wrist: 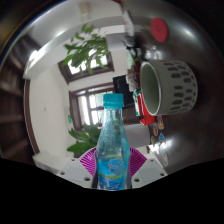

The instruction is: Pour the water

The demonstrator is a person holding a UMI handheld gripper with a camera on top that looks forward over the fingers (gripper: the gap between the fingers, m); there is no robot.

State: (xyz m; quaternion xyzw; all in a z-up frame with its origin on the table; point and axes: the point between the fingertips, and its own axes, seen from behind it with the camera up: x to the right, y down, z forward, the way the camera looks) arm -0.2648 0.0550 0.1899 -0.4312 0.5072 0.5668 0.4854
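A clear plastic water bottle (pixel 113 140) with a blue label and a teal cap stands upright between my fingers, lifted off any surface. My gripper (pixel 113 165) is shut on the bottle, with the magenta pads (pixel 90 160) pressing its lower body from both sides. Beyond and to the right of the bottle's top is a striped white mug (pixel 166 85) with a dark green inside, seen tilted with its mouth facing the bottle's cap. The bottle's base is hidden below my fingers.
A leafy green plant (pixel 88 52) stands in front of a window with a dark wooden frame (pixel 100 75). A red object (pixel 150 120) sits under the mug. A white wall (pixel 45 110) fills the left side.
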